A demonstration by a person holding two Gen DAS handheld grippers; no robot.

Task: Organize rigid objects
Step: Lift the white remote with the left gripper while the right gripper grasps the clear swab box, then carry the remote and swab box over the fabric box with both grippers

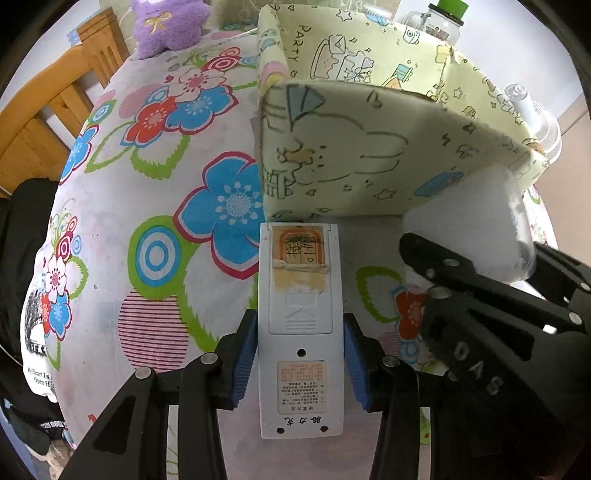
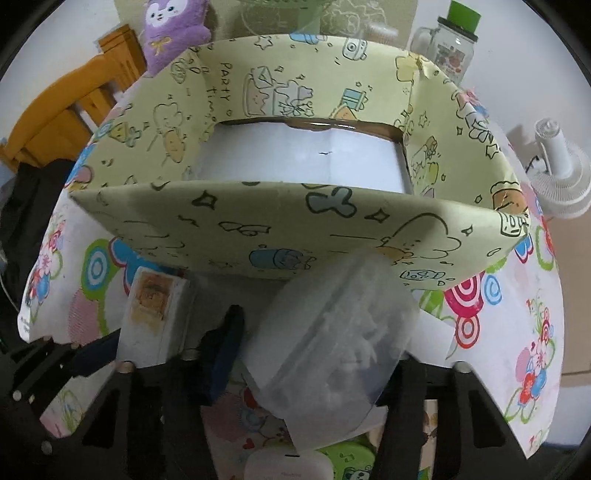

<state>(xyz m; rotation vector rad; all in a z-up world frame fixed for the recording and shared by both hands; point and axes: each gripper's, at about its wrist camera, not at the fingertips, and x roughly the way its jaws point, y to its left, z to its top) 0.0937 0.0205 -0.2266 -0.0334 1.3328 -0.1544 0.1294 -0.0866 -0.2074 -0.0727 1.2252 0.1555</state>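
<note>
Two claws are at work over one surface (image 1: 122, 206) covered with a flowered cloth. The left claw (image 1: 301, 363) is clamped on one white remote control (image 1: 301, 332), lying back side up between its two blue pads (image 1: 245, 360), which press on its long edges. The remote carries two labels: a worn orange picture sticker near its far end and a printed label near the claw. Its far end lies just beside the near wall of one open box (image 1: 332, 155) wrapped in pale yellow cartoon paper.

The right claw (image 2: 314, 354) is closed on one translucent plastic container (image 2: 332, 332), tilted, with pale contents that are too blurred to name; its upper end sits just under the box's near wall. From the right wrist the box (image 2: 258, 229) shows four walls and a white floor with nothing resting on it that can be seen. The remote (image 2: 155, 314) and the left claw's dark blue pad appear at the lower left of that view.

Behind the box stand one purple plush toy (image 2: 173, 33), one clear jar with a green lid (image 2: 452, 48) and one small white fan (image 2: 557, 162). One wooden chair (image 1: 48, 114) is at the surface's left edge. One small white device (image 2: 288, 463) lies at the bottom edge of the right view.
</note>
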